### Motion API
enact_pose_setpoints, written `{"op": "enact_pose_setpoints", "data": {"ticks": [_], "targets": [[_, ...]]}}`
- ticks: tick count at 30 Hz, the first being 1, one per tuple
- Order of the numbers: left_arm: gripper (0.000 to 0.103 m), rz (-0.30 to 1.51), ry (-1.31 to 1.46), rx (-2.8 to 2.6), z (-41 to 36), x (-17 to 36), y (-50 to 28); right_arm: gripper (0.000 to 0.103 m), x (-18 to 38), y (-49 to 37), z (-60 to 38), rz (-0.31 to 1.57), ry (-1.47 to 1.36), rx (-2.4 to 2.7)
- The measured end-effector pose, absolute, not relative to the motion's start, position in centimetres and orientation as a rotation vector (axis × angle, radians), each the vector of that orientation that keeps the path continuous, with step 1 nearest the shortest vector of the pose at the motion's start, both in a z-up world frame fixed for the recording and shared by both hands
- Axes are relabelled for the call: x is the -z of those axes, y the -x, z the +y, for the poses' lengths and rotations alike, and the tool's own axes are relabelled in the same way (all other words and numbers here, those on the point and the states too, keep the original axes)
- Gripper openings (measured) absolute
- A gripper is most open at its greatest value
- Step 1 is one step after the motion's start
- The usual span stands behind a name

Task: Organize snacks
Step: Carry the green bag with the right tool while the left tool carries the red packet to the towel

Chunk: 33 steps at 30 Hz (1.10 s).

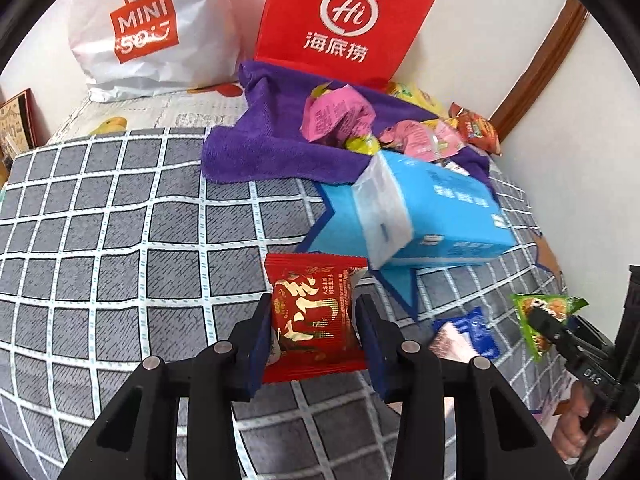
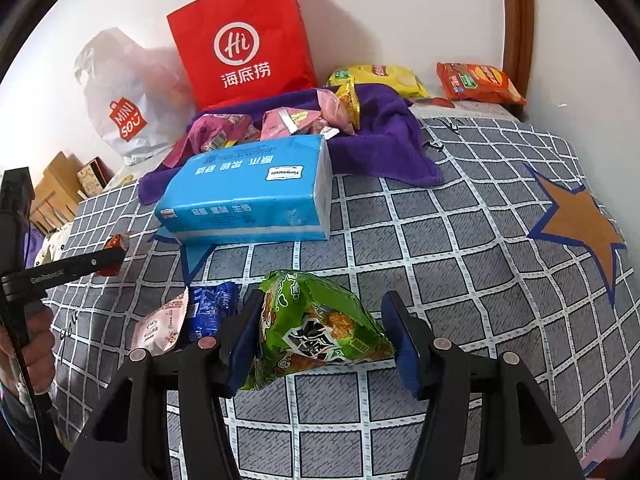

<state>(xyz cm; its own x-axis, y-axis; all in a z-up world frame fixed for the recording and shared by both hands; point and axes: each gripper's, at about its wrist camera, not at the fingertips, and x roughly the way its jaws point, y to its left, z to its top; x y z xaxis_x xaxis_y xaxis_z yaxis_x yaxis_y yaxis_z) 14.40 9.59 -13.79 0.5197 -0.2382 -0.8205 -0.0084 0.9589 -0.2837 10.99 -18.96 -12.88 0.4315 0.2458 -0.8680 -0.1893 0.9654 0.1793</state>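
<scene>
Two tools, each gripping a snack.

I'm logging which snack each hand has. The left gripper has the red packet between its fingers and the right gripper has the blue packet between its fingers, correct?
Not quite. The left gripper does have the red packet, but the right gripper has the green snack bag between its fingers, as the right wrist view shows. The blue packet lies on the bedspread beside it.

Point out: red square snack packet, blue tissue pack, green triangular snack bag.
red square snack packet [image 1: 314, 312], left wrist view, printed front
blue tissue pack [image 2: 248, 184], right wrist view, top face
green triangular snack bag [image 2: 320, 328], right wrist view, front panel
</scene>
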Motion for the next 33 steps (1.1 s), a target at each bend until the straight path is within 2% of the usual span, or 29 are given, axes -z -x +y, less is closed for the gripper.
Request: {"op": "enact_pose_setpoints", "data": {"ticks": [12,33], "targets": [[0.039,0.891,0.249,0.211,6.8,7.3,-14.5,0.059,10.0,-13.0,-17.5,1.024,-0.010,-0.240],[0.039,0.822,0.196,0.226,5.9,-0.3,-22.0,0.059,4.5,-23.8,-13.6,0.930,0.038,-0.263]]}}
